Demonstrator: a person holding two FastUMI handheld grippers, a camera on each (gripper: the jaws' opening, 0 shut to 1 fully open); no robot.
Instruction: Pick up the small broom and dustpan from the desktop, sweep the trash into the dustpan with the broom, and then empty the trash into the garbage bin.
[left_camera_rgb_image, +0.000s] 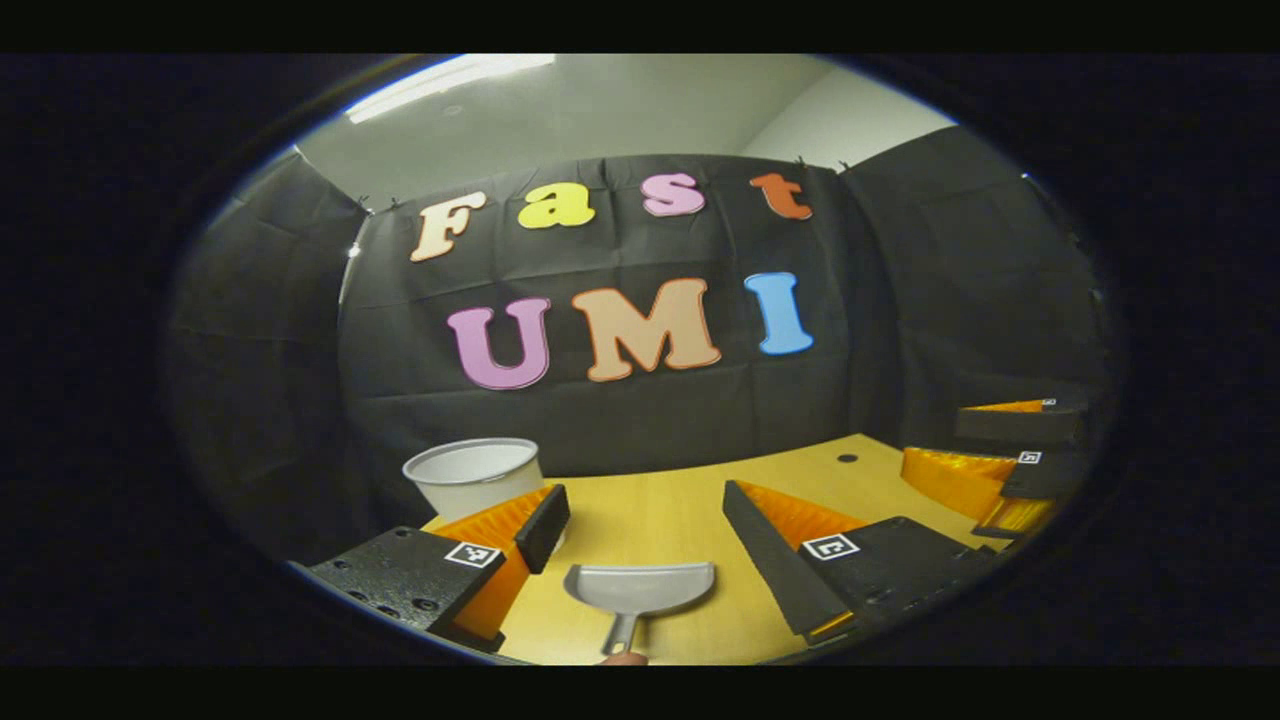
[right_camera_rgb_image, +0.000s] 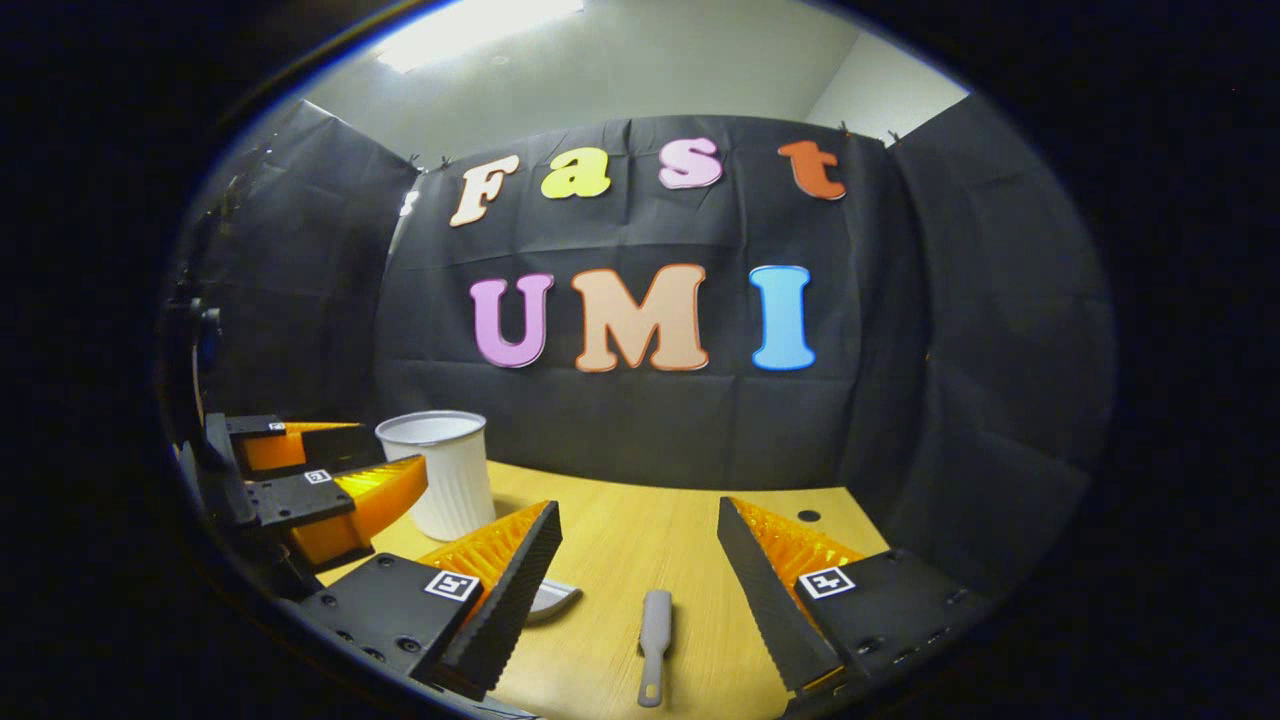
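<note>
A grey dustpan (left_camera_rgb_image: 640, 588) lies on the wooden desktop (left_camera_rgb_image: 680, 510), its handle toward me, below and between the fingers of my left gripper (left_camera_rgb_image: 645, 495), which is open and holds nothing. In the right gripper view a small grey broom (right_camera_rgb_image: 655, 630) lies on the desktop (right_camera_rgb_image: 640, 550) below the open, unloaded right gripper (right_camera_rgb_image: 640, 508). The dustpan's edge (right_camera_rgb_image: 558, 598) peeks out beside that gripper's left finger. A white garbage bin (left_camera_rgb_image: 475, 472) stands at the desk's back left.
The right gripper (left_camera_rgb_image: 935, 440) hovers at the right of the left gripper view. The left gripper (right_camera_rgb_image: 395, 452) shows at the left of the right gripper view, next to the bin (right_camera_rgb_image: 445, 470). A small dark hole (right_camera_rgb_image: 808, 516) marks the desk's far right. Black cloth walls surround the desk.
</note>
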